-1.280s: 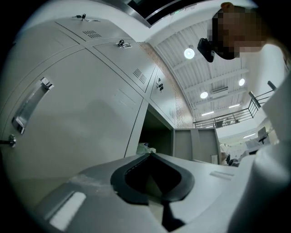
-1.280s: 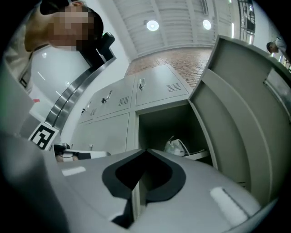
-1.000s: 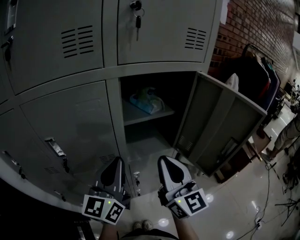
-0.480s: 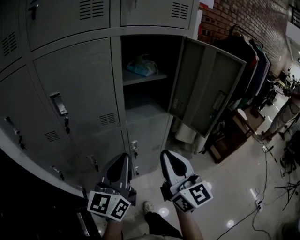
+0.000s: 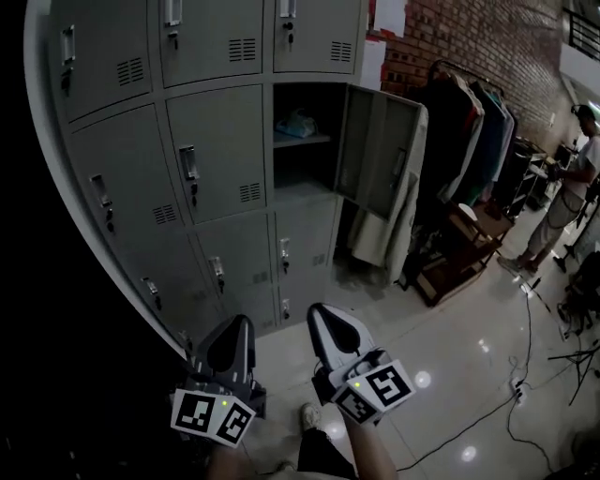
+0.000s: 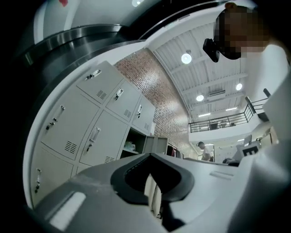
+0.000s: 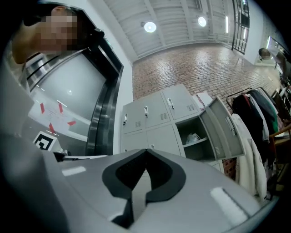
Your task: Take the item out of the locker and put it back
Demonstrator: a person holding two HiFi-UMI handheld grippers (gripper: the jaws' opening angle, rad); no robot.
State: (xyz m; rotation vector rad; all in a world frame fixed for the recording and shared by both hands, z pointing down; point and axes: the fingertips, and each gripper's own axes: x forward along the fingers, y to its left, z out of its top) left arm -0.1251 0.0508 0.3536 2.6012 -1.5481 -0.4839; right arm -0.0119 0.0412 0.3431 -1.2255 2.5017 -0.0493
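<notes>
Two grippers sit low in the head view: left gripper (image 5: 237,322) and right gripper (image 5: 320,310), side by side above the glossy floor (image 5: 450,347), well apart from the locker bank (image 5: 216,159). Each carries a marker cube (image 5: 212,415) with black-and-white square patterns only. One locker (image 5: 302,183) stands open, its door (image 5: 373,150) swung to the right with a white garment (image 5: 398,220) draped over it. The item (image 5: 296,123), a pale crumpled bundle, lies on the shelf inside that locker. A white sheet (image 5: 386,13) sits on top of the bank, print too small to read. A clothes rack (image 5: 473,122) stands against the brick wall (image 5: 487,42), and a person (image 5: 570,183) is at the far right.

Left gripper view: jaws clenched tip to tip, nothing gripped. The white garment shows through the loop behind the tips. Past them the locker is open with the item on its shelf. Round ceiling lamps (image 6: 186,58) and a mezzanine railing (image 6: 223,120) are overhead.

Right gripper view: jaws clenched, empty. Beyond the tips the locker is open with the item on its shelf and the door angled out to the right. On the left is a white panel with red tape marks (image 7: 51,109) and a square marker tag (image 7: 44,141). No readable text on either.
</notes>
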